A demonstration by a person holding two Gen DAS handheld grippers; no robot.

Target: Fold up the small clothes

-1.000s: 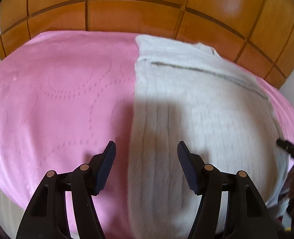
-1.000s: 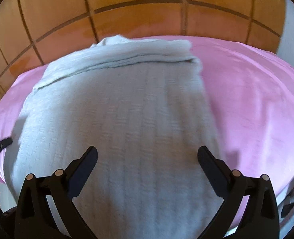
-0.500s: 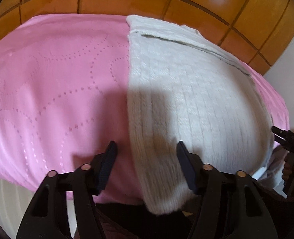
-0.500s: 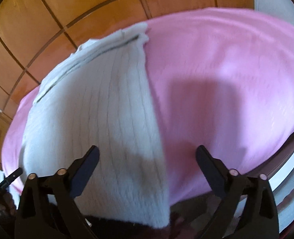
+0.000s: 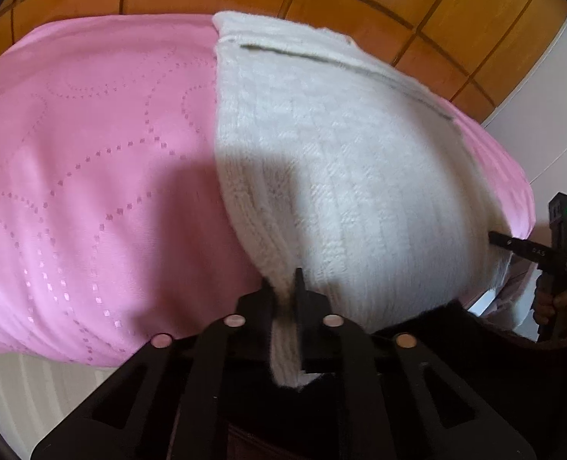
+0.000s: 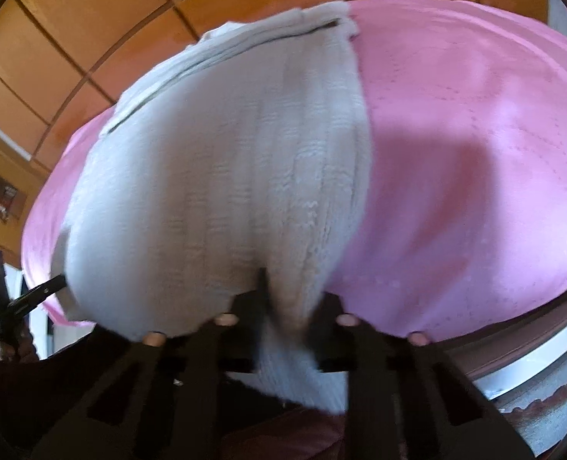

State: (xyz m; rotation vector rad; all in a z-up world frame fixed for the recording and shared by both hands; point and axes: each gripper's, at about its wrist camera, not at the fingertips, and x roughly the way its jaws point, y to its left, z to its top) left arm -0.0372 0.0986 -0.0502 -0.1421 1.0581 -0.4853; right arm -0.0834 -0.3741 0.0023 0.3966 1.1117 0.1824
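Now both claws (image 5: pixel 285 287) (image 6: pixel 289 295) on sweater (image 5: pixel 341 161).

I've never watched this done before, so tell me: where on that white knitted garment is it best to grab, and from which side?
At its two near corners, from the near edge of the bed. The white knitted garment lies flat on the pink bedspread, its hem overhanging, so the left gripper and right gripper can each pinch a corner.

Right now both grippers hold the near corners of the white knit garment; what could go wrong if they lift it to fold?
1. The left gripper and the right gripper each pinch only a narrow bit of the white knit garment, so a corner may slip out.
2. The far end is already folded over; lifting unevenly could undo it.
3. Dragging may wrinkle the pink cloth underneath.
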